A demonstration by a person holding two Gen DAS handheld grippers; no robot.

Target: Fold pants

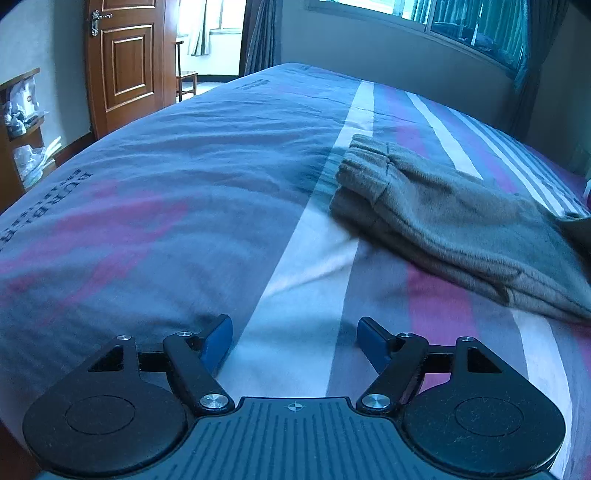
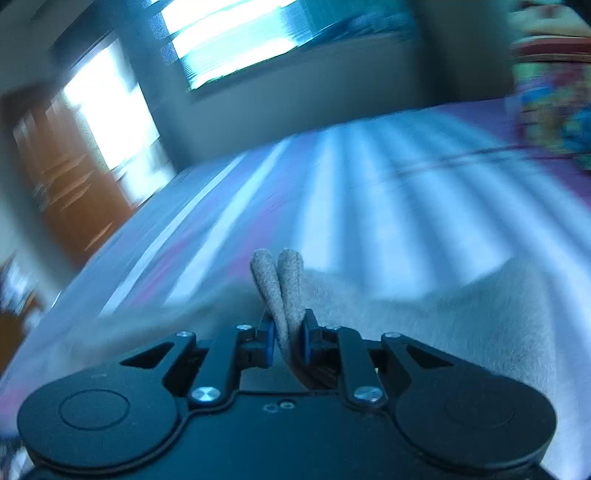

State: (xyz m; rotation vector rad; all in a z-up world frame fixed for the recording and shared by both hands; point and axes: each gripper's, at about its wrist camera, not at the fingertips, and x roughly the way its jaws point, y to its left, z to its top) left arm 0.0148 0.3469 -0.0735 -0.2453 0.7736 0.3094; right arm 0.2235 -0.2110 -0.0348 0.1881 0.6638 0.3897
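Observation:
Grey fleece pants [image 1: 454, 218] lie on the striped bed sheet [image 1: 184, 177], waistband toward the far end, running off the right edge of the left wrist view. My left gripper [image 1: 294, 341] is open and empty, low over the sheet, short of the pants and to their left. My right gripper [image 2: 288, 341] is shut on a doubled fold of the grey pants [image 2: 284, 284], which stick up between the blue pads; more of the fabric [image 2: 461, 325] trails to the right. The right wrist view is blurred by motion.
A brown wooden door [image 1: 125, 62] and a shelf [image 1: 22, 125] stand left of the bed. A window [image 1: 472, 26] with curtains runs along the far wall. A colourful object [image 2: 554, 103] sits at the bed's far right.

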